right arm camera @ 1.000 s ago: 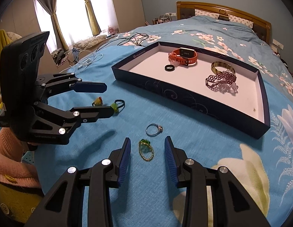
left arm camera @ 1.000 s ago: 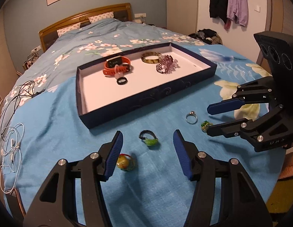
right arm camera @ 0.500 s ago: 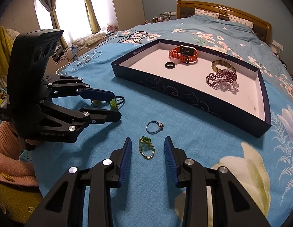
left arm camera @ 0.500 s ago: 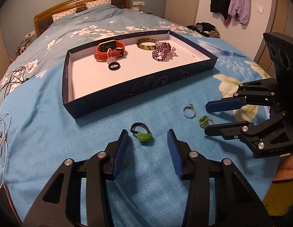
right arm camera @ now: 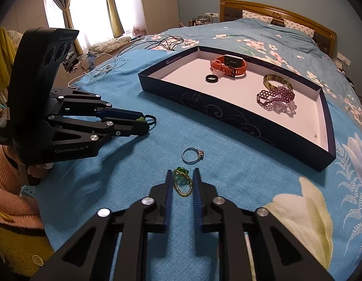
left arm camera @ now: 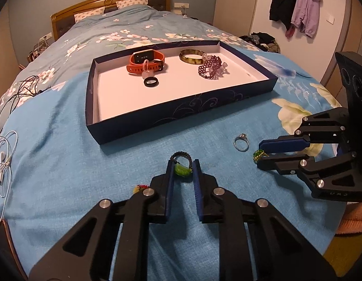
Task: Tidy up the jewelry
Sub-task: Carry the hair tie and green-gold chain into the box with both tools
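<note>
My left gripper (left arm camera: 182, 166) is shut on a black braided ring with a green bead (left arm camera: 182, 170) lying on the blue blanket; it also shows in the right wrist view (right arm camera: 143, 120). My right gripper (right arm camera: 182, 177) is shut on a gold chain ring with a green stone (right arm camera: 182, 182), also on the blanket. A silver ring (right arm camera: 192, 155) lies just beyond it. A dark blue tray (left arm camera: 181, 114) holds an orange watch (left arm camera: 146, 62), a black ring (left arm camera: 151, 82), a bangle (left arm camera: 191, 56) and a purple beaded bracelet (left arm camera: 210, 68).
A yellow-red ring (left arm camera: 139, 188) lies left of my left fingers. White earphone cables (left arm camera: 3, 161) and black cables (left arm camera: 19, 93) lie at the blanket's left. Coats (left arm camera: 295, 4) hang on the far wall.
Both grippers have closed around their rings. My left gripper moved forward onto the black and green ring; the right one narrowed onto the gold chain ring.
</note>
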Demonstrator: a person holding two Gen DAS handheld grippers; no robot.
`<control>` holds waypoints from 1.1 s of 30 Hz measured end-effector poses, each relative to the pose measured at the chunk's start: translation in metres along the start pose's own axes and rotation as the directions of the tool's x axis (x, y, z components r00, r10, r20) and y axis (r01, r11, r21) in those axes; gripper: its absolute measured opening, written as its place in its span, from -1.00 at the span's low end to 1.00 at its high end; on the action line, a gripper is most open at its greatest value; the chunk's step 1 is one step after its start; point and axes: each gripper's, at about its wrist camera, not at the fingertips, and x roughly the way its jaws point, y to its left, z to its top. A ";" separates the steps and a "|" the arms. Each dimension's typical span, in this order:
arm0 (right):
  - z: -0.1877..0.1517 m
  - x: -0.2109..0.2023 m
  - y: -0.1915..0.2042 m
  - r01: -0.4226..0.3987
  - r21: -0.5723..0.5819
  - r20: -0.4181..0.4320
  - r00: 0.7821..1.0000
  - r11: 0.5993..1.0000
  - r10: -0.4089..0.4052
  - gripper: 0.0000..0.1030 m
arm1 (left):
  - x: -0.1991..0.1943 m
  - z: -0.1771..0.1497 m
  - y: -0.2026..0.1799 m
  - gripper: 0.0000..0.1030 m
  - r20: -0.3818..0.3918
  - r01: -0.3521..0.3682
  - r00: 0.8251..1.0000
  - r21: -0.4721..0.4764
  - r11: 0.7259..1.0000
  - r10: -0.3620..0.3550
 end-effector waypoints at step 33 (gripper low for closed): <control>0.018 -0.043 -0.030 0.039 0.080 0.164 0.985 0.996 -0.051 -0.84 | -0.038 0.017 -0.005 -0.69 0.142 0.005 0.990 0.004 1.000 -0.006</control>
